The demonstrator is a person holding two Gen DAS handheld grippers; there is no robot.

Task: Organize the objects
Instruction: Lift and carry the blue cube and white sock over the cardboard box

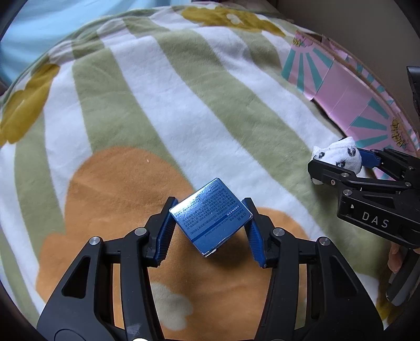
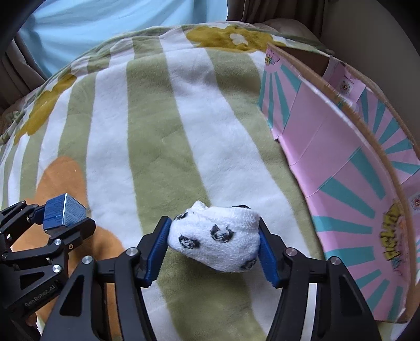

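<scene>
My left gripper is shut on a small blue box with white print, held above the blanket. It also shows in the right wrist view at the lower left. My right gripper is shut on a rolled white sock with dark spots, held just above the blanket. In the left wrist view the sock and right gripper are at the right, close to the pink cardboard box. That open pink and teal box stands right of the sock.
A striped green and white fleece blanket with orange and yellow patches covers the surface. A light blue cloth lies beyond its far edge. A beige surface rises behind the pink box.
</scene>
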